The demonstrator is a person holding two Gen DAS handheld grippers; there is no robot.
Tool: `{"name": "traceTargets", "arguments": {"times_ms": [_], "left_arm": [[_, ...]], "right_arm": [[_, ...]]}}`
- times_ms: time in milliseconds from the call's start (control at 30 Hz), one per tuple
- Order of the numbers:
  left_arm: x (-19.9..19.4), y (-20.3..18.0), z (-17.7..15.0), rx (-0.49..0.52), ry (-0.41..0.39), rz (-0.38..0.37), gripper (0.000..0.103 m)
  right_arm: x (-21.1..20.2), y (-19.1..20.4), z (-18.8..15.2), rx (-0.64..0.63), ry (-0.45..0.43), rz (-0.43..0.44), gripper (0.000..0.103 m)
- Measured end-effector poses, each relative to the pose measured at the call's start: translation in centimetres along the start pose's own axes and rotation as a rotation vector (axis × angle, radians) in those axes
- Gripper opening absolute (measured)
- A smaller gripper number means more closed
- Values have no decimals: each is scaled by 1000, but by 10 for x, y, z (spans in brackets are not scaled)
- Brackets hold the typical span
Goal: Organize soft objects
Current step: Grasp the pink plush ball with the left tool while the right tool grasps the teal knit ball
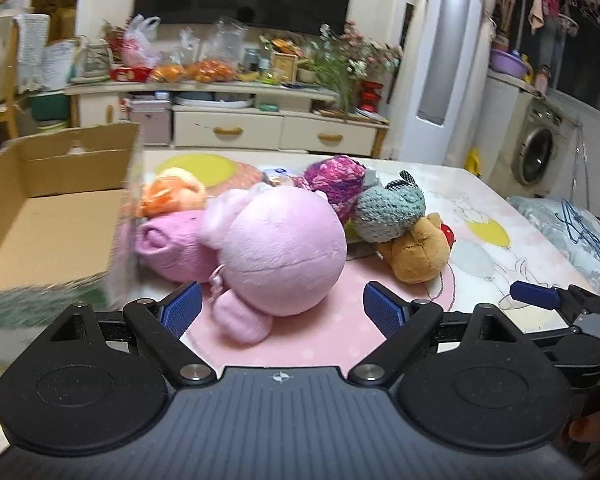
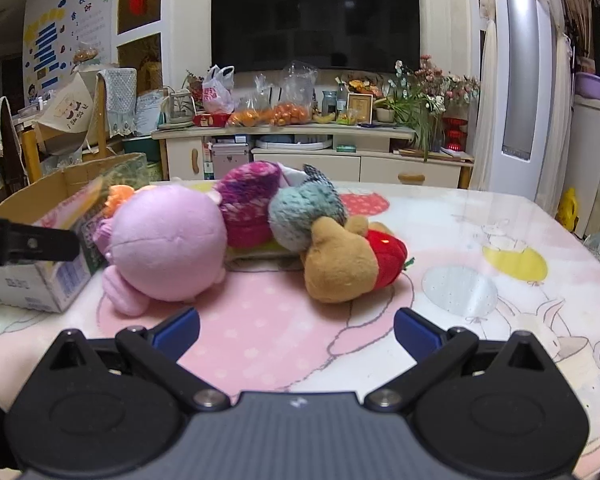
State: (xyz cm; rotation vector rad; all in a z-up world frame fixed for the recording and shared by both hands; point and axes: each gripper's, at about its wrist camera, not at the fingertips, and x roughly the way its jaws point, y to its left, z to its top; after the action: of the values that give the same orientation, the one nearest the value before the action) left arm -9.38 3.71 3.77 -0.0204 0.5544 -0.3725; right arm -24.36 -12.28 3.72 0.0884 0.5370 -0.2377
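the soft toys sit heaped on the counter [image 2: 480, 240] just right of the cardboard box [image 1: 40, 216], likely where they belong. the left tool [image 1: 282, 308] is spread apart, lined up on the big pink plush [image 1: 276, 248]; the right tool [image 2: 296, 330] waits apart too, empty, nearer the brown bear [image 2: 340, 264].

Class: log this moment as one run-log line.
left gripper: open, facing pink plush | right gripper: open, empty | box: open | toys: on table
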Motion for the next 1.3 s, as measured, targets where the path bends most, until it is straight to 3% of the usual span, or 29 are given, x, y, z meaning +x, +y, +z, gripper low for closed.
{"name": "traceTargets", "arguments": {"times_ms": [233, 333, 633, 867, 1033, 1300], "left_arm": [[6, 12, -3, -21, 17, 28, 103], [2, 1, -3, 4, 22, -12, 103], [-5, -6, -5, -24, 54, -7, 103], [-7, -20, -6, 53, 119, -113, 103], [3, -20, -7, 58, 96, 17, 103], [15, -27, -1, 17, 95, 58, 103]], "right_arm": [[21, -21, 7, 54, 16, 8, 102], [30, -28, 11, 68, 17, 10, 102], [58, -41, 24, 89, 32, 24, 102], [82, -51, 33, 73, 47, 0, 102], [100, -59, 36, 86, 72, -5, 102], [115, -58, 39, 62, 99, 16, 102]]}}
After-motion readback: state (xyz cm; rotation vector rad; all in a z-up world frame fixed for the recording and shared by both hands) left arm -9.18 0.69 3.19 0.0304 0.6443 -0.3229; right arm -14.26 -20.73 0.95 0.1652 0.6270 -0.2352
